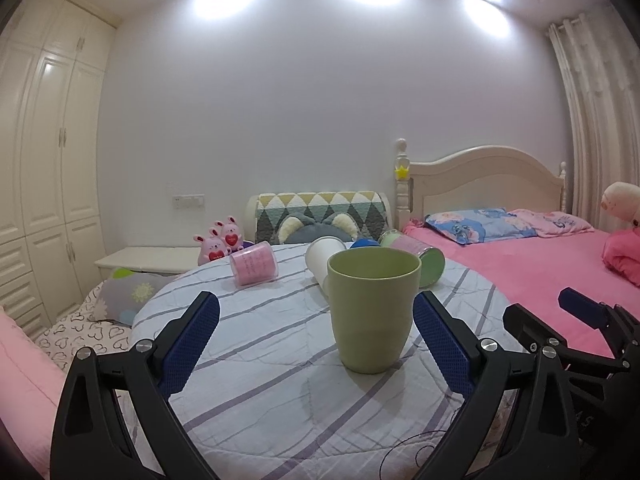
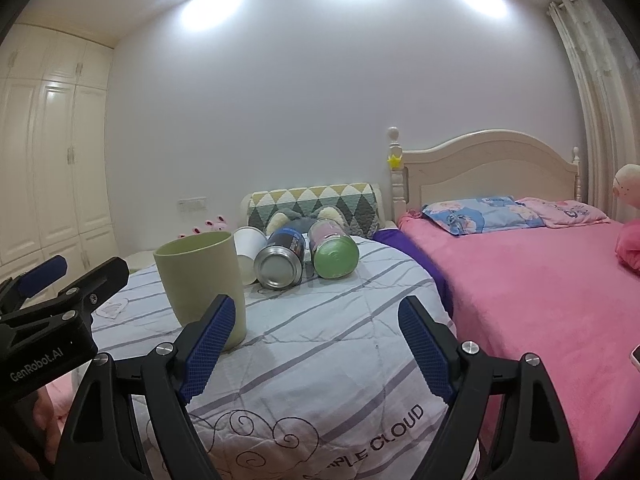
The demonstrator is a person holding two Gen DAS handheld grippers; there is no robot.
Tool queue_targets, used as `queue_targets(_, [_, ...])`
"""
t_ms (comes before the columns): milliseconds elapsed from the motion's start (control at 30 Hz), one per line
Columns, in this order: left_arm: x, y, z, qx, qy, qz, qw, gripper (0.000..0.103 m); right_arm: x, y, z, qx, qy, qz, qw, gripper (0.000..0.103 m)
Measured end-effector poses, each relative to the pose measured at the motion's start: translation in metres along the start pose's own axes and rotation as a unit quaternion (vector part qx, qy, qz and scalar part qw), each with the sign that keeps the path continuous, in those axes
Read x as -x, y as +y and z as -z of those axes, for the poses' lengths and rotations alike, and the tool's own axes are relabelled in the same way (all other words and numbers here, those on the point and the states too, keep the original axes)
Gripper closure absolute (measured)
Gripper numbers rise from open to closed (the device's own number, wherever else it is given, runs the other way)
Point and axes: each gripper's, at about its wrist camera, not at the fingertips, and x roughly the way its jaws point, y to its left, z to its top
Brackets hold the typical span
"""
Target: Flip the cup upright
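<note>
Two grippers, the left gripper (image 1: 316, 320) and the right gripper (image 2: 316, 328), both have their jaws wide apart and hold nothing, while the green cup (image 1: 374, 308) stands upright on the striped quilt (image 1: 256, 364), between the left jaws.

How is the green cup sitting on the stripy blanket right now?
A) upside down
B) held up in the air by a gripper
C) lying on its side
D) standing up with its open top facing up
D: the green cup stands on its base on the stripy blanket, open rim on top, between the open left gripper fingers, which do not touch it.
</note>
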Motion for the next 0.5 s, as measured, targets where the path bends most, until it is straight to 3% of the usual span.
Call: queue_targets(500, [-0.0010, 0.0022, 0.0000, -0.001, -0.005, -0.003, 1.0000, 0.004, 0.0057, 0.0003, -0.0014, 0.000, -0.010, 0.008, 1.000, 0.018])
